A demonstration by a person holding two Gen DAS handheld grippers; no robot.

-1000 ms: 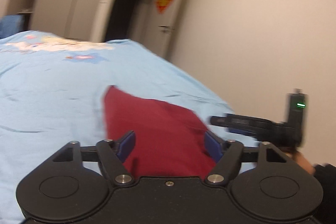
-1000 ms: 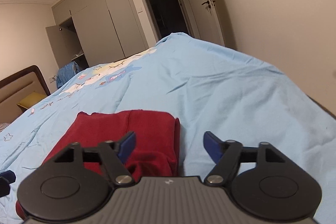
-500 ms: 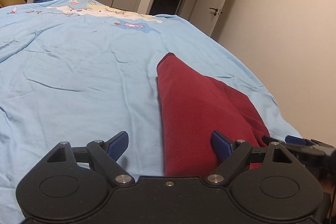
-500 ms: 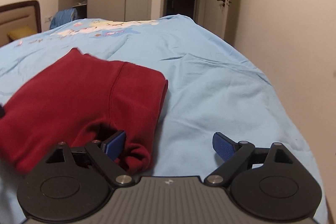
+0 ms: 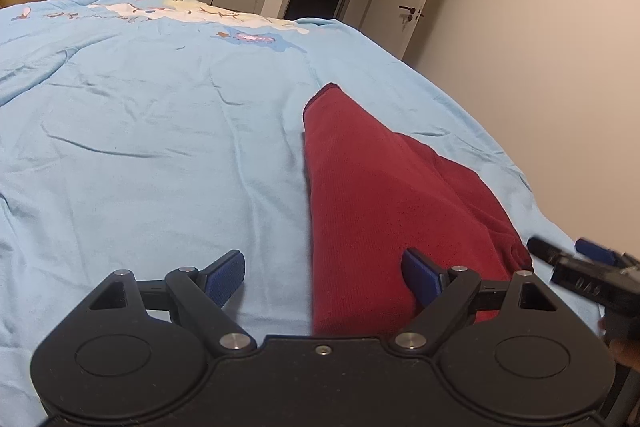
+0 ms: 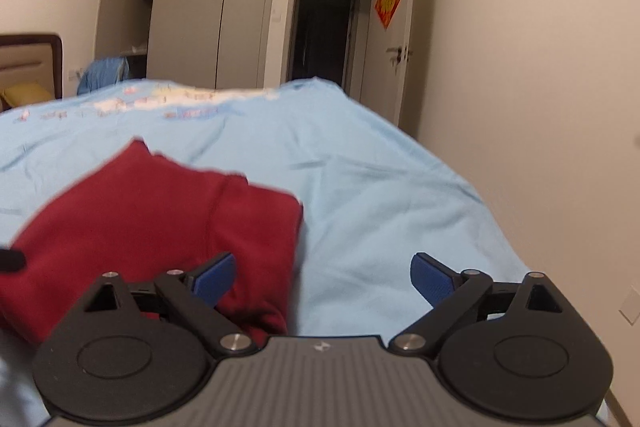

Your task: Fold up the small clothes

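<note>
We've got both grippers spread wide and holding nothing – left gripper (image 5: 323, 277) and right gripper (image 6: 323, 277) sit low at the near edge of the folded red garment (image 5: 384, 195), which lies on the light blue bedsheet (image 5: 140, 147) near the bed's right side

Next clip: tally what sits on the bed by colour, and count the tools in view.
Dark red folded knit garment: 1
Light blue printed bed cover: 1
Black two-finger tools with blue pads, both open: 2, the left tool and the right tool
Total: 4
</note>
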